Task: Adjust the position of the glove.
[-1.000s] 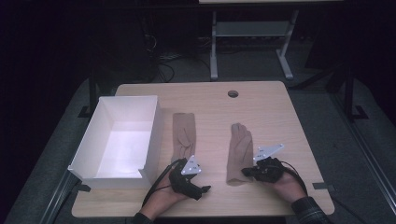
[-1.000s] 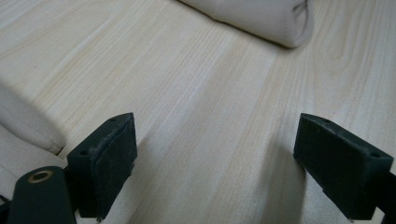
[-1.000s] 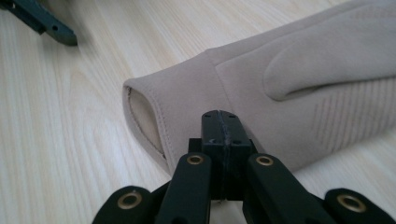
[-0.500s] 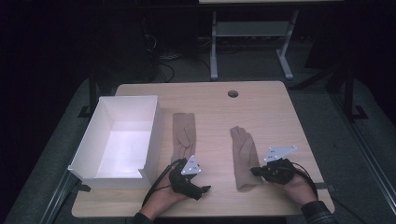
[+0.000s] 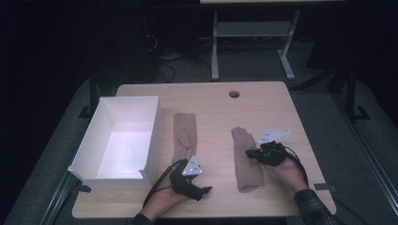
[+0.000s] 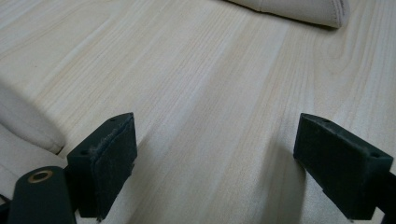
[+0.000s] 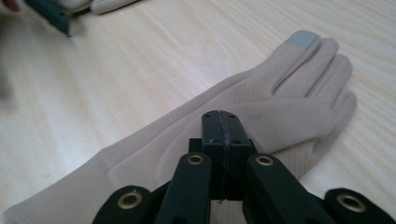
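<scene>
At the far left the white bin (image 5: 117, 140) is sitting empty near the table edge, open side up. Just to its right the left glove (image 5: 185, 136) is lying flat and lengthwise on the table (image 5: 216, 103), with its cuff end toward the person. The left gripper (image 5: 199, 191) is resting low at that cuff end, and in the left gripper view its jaws are standing wide apart over bare wood with nothing between them, the pale fabric sitting just outside the left pad (image 6: 109, 158). Risk here: if those jaws are closing from this spot, they are likely catching wood or only a thin fold of cuff, and the glove is sliding instead of lifting. Further right the right glove (image 5: 246, 159) is lying flat, fingers pointing away from the person, one fingertip showing a grey patch (image 7: 302, 38). The right gripper (image 5: 251, 153) is hovering just over its palm area with jaws clenched tight together; from the right gripper view I cannot tell whether any cloth is pinched in the seam. Probable trouble: shut jaws pressing or dragging are bunching the thin fabric or pushing the glove askew, and a pinch on one layer alone is slipping free on lifting. The two cables are trailing near the table's front edge and could be snagging a cuff.
</scene>
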Action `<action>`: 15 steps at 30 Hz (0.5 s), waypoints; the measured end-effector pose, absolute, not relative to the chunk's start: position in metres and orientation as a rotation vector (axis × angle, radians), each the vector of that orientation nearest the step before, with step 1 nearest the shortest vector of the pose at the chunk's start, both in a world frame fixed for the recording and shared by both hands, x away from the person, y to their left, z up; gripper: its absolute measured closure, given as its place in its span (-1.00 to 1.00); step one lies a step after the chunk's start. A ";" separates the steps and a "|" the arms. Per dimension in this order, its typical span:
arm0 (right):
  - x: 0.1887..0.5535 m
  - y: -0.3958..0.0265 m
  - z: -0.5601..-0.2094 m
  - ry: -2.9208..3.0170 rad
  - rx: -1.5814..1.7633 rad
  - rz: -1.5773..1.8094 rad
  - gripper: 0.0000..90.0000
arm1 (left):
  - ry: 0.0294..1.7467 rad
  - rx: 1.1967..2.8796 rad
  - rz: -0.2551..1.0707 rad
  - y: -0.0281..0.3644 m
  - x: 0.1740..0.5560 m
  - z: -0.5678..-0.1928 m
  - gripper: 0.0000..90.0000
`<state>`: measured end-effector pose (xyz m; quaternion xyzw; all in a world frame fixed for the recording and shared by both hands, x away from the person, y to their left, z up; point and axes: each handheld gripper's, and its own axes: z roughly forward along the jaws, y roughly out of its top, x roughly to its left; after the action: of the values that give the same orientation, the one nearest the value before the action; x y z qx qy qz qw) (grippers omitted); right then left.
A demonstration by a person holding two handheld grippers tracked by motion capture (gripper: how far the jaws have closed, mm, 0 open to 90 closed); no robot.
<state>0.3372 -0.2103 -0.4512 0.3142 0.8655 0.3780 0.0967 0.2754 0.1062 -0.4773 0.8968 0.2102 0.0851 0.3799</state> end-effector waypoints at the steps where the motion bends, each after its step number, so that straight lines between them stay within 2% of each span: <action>1: 0.340 -0.210 -0.452 2.556 0.939 1.122 1.00 | 0.537 2.290 0.217 0.106 0.275 -0.477 -0.72; 15: 0.348 -0.207 -0.465 2.562 0.977 1.053 1.00 | 0.536 2.290 0.218 0.106 0.275 -0.477 -0.72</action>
<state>0.3475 -0.2072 -0.4654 0.3309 0.8677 0.3567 0.1020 0.2754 0.1061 -0.4774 0.8967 0.2100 0.0855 0.3801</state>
